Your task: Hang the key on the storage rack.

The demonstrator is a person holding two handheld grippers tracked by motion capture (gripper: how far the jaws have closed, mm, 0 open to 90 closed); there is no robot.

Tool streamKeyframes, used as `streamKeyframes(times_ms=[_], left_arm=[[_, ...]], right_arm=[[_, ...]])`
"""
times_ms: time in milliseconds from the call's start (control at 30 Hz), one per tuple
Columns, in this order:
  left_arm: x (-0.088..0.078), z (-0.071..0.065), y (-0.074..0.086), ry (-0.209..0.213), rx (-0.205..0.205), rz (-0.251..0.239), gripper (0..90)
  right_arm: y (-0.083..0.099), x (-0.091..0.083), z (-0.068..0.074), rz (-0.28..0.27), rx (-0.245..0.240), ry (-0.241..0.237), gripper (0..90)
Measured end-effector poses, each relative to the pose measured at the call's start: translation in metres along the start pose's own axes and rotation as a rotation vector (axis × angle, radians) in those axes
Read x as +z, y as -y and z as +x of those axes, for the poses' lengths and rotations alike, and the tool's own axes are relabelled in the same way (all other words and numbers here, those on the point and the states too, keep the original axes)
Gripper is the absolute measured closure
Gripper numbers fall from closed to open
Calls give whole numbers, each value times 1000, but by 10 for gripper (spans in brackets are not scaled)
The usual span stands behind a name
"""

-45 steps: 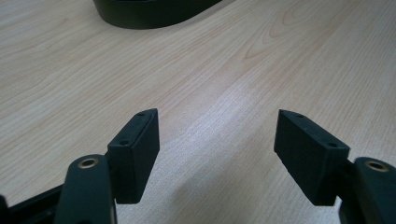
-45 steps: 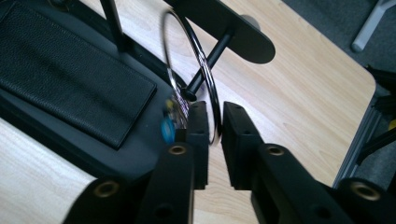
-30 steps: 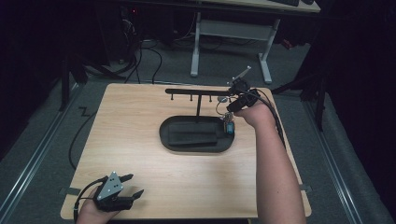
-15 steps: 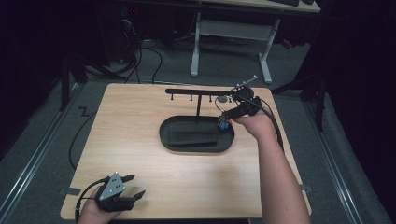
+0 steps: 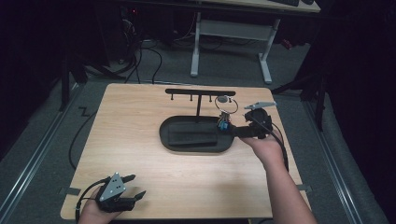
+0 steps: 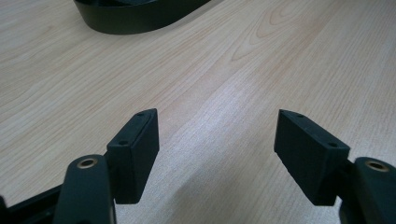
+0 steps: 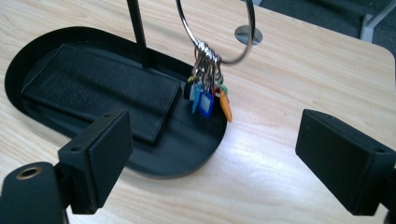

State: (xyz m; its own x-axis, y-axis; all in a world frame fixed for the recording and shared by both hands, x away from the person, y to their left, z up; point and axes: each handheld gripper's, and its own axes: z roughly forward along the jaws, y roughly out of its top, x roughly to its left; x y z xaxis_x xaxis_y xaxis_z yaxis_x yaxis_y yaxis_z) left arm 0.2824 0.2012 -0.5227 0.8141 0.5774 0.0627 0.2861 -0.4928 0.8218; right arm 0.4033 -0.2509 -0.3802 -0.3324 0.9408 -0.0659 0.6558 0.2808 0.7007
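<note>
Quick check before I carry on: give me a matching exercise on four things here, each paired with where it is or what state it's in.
Things:
1. key ring
2. black wallet
3. left gripper
4. right gripper

Places or states:
A. lying flat in the oval tray
B. open, at the table's near left corner
C. hanging from the stand, coloured tags dangling
D. open, at the tray's right end

Pairs: 1-C, 2-A, 3-B, 4-D
</note>
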Motion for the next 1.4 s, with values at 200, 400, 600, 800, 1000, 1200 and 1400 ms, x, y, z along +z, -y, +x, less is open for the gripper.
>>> streamKeyframes(times_ms=[200, 400, 600, 800, 1000, 1200, 1400], left_arm=[[1, -2, 0, 7, -2, 5, 314], [2, -4, -1, 9, -2, 1, 314], [3, -5, -2, 15, 4, 4, 314], [4, -7, -3, 20, 15, 6, 312], [4, -10, -2, 19, 23, 7, 310], [1, -13, 2, 6, 28, 20, 309], [-2, -9, 3, -1, 15, 15, 309]], right_arm=[[47, -5, 1, -3, -27, -4, 93], [98, -1, 5, -13, -25, -25, 55], [153, 5, 17, -33, 8, -53, 35], [198, -6, 31, -128, 71, -20, 41], [209, -14, 31, -137, 65, -25, 64], [204, -6, 35, -144, 49, -43, 60], [202, 0, 37, -127, 41, -55, 60]])
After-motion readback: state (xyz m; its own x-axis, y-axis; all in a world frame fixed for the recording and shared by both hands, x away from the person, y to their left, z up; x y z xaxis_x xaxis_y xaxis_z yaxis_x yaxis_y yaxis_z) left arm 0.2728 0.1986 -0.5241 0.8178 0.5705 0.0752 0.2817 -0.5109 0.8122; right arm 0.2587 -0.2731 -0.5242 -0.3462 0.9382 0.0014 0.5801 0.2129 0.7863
